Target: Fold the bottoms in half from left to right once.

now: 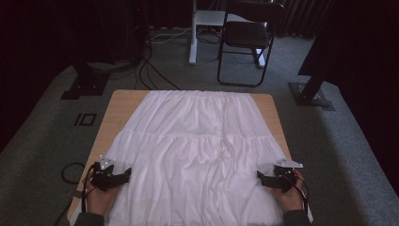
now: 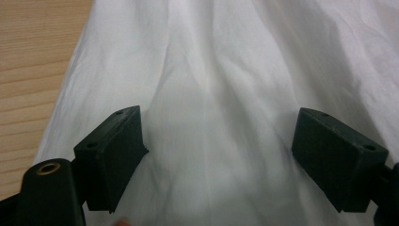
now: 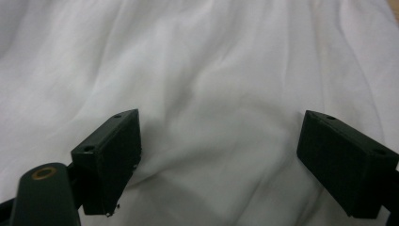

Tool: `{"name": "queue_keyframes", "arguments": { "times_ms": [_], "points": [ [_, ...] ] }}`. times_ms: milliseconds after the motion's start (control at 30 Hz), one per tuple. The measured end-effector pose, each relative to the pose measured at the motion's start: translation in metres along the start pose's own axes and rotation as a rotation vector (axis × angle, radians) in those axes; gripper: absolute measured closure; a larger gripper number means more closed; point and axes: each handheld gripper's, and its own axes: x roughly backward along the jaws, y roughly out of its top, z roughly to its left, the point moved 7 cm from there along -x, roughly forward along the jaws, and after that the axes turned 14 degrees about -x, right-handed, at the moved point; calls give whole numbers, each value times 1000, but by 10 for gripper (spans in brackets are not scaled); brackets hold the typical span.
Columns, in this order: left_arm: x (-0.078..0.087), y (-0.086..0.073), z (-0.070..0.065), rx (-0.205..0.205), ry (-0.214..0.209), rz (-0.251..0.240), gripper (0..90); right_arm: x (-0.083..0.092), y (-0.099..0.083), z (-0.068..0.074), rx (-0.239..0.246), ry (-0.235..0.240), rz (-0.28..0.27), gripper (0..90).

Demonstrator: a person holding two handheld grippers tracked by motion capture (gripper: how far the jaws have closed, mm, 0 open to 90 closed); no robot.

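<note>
High view has the white skirt (image 1: 197, 150) spread flat across the table (image 1: 120, 101), mid-frame. My left gripper (image 1: 123, 175) and right gripper (image 1: 261, 177) sit at its lower corners, jaws apart, nothing pinched. Looks like pre-grab; next I'd close on the hem.

Beyond my wooden table (image 1: 120, 106), a black folding chair (image 1: 247, 35) stands on the grey carpet (image 1: 42, 136), just beside a white post (image 1: 193, 33). Black cables (image 1: 150, 70) snake across the floor, and another loops near the table's left edge (image 1: 70, 173).
</note>
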Motion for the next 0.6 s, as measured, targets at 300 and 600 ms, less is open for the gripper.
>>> {"name": "queue_keyframes", "arguments": {
  "times_ms": [300,600],
  "points": [
    [24,12,5,0,16,-92,173,0,0,1,1,3,1,125],
    [54,-4,41,50,35,-83,241,0,0,1,3,5,0,129]
  ]
}}
